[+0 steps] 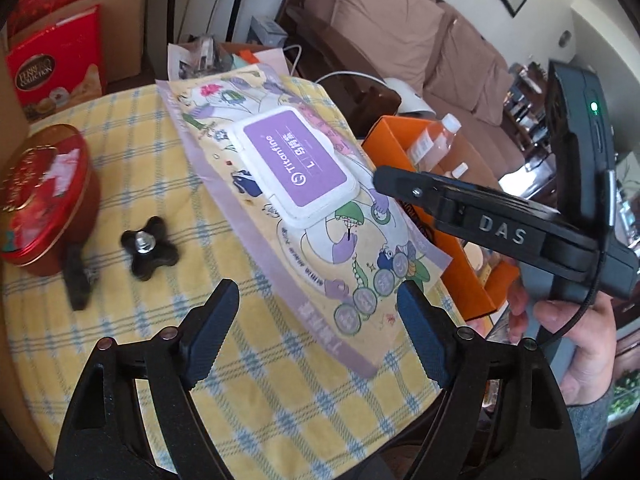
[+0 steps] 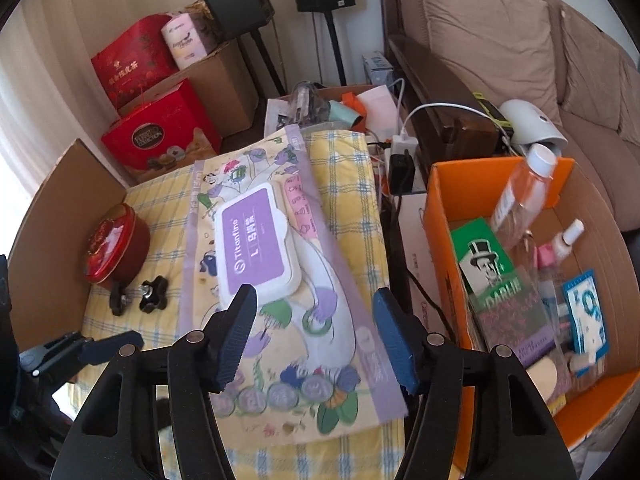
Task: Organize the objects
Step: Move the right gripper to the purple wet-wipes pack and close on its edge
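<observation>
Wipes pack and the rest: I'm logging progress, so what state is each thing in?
Wipes pack: flat on the table, lid closed.
Red tin: lid on, upright.
Orange box: open, holding items.
Clear bottle: capped, leaning in the box.
Left gripper: jaws open, empty.
Right gripper: jaws open, empty.

Right gripper [image 2: 314,336] wide open, empty, hovering over big wipes pack [image 2: 276,280] lying flat on yellow checked cloth [image 2: 344,168]. Red tin [image 2: 114,244] plus black knob [image 2: 154,292] off to left. Orange box [image 2: 444,216] just right of cloth, stuffed with clear bottle [image 2: 524,196] and green Darlie box [image 2: 488,260]. Left gripper [image 2: 84,350] peeking in lower left.
</observation>
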A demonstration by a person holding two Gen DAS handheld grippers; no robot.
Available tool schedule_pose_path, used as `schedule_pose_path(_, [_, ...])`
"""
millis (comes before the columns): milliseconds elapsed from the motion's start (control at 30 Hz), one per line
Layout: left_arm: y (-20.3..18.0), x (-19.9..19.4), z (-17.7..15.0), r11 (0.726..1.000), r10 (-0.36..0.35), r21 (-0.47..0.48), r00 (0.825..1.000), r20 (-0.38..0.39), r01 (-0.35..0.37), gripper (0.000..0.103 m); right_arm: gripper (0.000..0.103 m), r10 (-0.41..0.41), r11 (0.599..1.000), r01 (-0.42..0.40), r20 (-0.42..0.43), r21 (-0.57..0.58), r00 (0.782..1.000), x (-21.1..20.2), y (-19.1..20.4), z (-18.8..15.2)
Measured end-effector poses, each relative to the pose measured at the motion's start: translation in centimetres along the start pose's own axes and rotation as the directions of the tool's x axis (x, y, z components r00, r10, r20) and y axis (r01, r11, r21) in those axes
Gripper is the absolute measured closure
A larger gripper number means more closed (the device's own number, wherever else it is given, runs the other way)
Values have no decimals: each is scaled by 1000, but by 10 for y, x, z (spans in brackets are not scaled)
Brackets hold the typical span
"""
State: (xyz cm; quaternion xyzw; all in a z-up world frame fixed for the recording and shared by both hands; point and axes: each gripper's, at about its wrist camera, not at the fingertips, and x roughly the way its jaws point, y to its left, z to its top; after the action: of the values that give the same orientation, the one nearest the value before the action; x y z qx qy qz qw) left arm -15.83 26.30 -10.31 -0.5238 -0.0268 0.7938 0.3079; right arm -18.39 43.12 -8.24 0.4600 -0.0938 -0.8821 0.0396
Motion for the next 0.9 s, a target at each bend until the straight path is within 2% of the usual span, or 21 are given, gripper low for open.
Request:
schedule_pose_path(300, [9,25,5,999,-16,-51,999,-37,14,37,46,-2,999,0,-53,-37,999,37,-7,16])
schedule_pose_path(367, [10,29,5,998,-16,-58,999,-42,13,40,46,20,1000,-21,-61,-18,998,41,-11,16])
schedule_pose_path(567, [8,41,9,999,-10,-44,998,-60,7,60,48,106,994,-104,-90,30,990,47,-17,14])
schedule_pose_path(700, [3,44,10,1000,14,-18,998,-60,-15,77,48,125,992,-121,-97,46,987,50,-20,12])
schedule_pose_path(767, [-1,45,10,1000,29,6,998,-57,-29,82,49,135,990,-130,-97,55,986,50,-21,11])
schedule_pose_path(800, [-4,45,9,999,39,22,998,-54,-38,87,52,137,990,-132,-96,55,986,49,-20,10])
schedule_pose_path(867, [-10,43,7,996,74,57,997,-35,-72,87,62,135,990,-131,-80,53,988,44,-20,9])
schedule_pose_path(900, [-15,41,7,993,88,78,996,-20,-86,89,71,138,990,-134,-71,53,988,42,-20,9])
